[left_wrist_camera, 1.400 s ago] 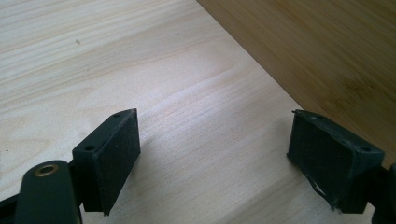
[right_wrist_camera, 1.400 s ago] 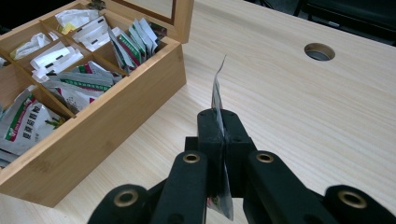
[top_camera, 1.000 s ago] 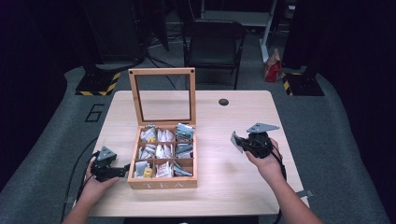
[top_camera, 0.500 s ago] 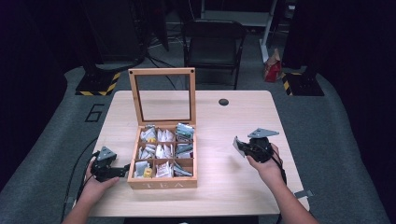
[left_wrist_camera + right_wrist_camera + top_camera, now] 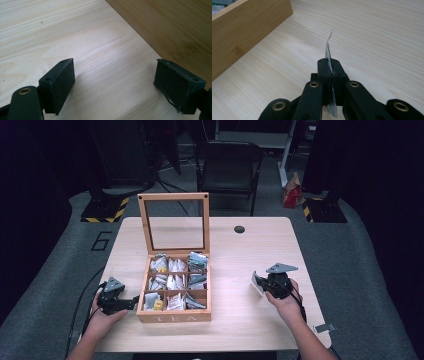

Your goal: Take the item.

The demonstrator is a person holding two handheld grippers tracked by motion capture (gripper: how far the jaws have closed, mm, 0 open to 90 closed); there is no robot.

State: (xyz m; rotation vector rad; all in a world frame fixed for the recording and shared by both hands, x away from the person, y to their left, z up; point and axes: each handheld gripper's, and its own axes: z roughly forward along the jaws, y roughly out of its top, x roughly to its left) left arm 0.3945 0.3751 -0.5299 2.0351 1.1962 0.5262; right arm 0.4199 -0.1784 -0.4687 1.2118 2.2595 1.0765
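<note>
Thin tea sachet (image 5: 328,51) pinched edge-on between the closed fingers of the right gripper (image 5: 329,68), standing up from the pads at the middle of the right gripper view; in the high view, sachet (image 5: 257,283) at right of centre, low over the bench (image 5: 250,245), well apart from the wooden tea box (image 5: 174,316).

Likely very light and limp: flat foil-or-paper packet, top edge curling slightly, so apt to flex, flutter or slide in a loose pinch. Not fragile in any serious way, though creasable, and probably somewhat slick. Best hold: flat faces squeezed near one edge, as here, enough packet between the pads to stop pivoting.

Left gripper (image 5: 130,301) at lower left of the high view, just beside the box's left wall; fingers (image 5: 61,82) spread wide with nothing between, bare bench beneath. Contact with the box wall (image 5: 175,30) hard to judge from this angle. Lid (image 5: 174,222) upright, compartments filled with more sachets (image 5: 172,282).
</note>
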